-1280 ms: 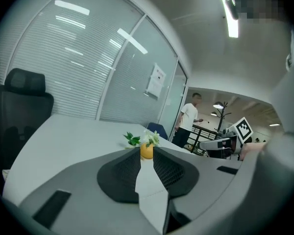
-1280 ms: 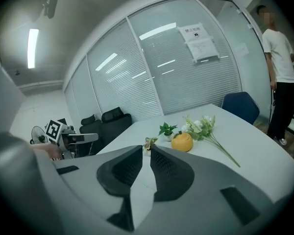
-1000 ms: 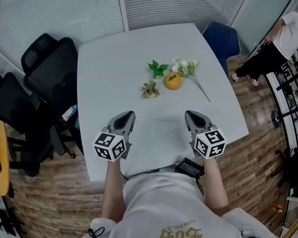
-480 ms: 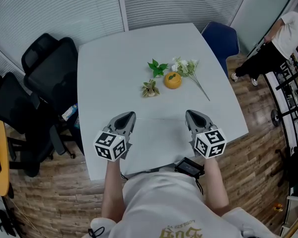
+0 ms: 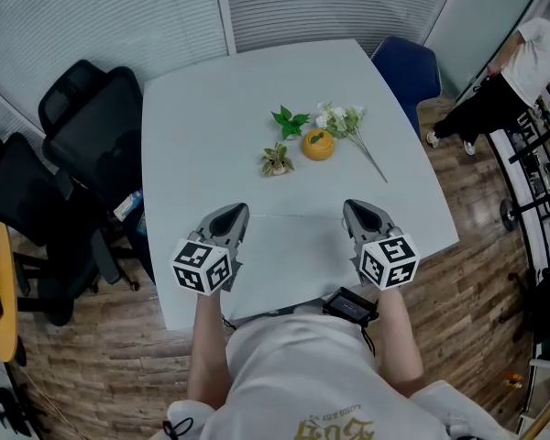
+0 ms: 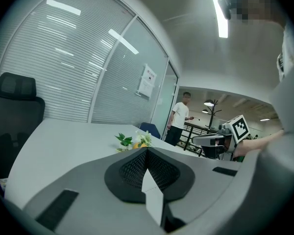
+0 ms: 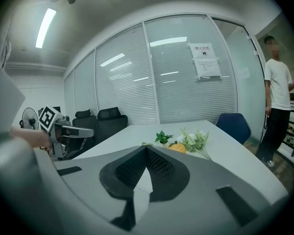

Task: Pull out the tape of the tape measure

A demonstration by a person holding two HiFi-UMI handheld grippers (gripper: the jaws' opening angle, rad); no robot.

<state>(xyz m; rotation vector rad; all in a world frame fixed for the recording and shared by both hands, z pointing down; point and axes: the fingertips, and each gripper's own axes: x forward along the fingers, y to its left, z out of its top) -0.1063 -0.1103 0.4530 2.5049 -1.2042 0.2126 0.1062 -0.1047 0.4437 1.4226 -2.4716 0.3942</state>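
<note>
Tape measure [image 5: 318, 145], small, round and orange, lies well out on the white table [image 5: 192, 136] in our head view. It sits among a green sprig [image 5: 290, 122], a white flower stem [image 5: 346, 125] and a smaller sprig [image 5: 277, 161]. Our left gripper [image 5: 231, 218] and right gripper [image 5: 357, 214] are at the table's near side, well apart from it. In the left gripper view we see the jaws pressed together on nothing. In the right gripper view the jaws likewise meet, empty, with the tape measure beyond their tip.
</note>
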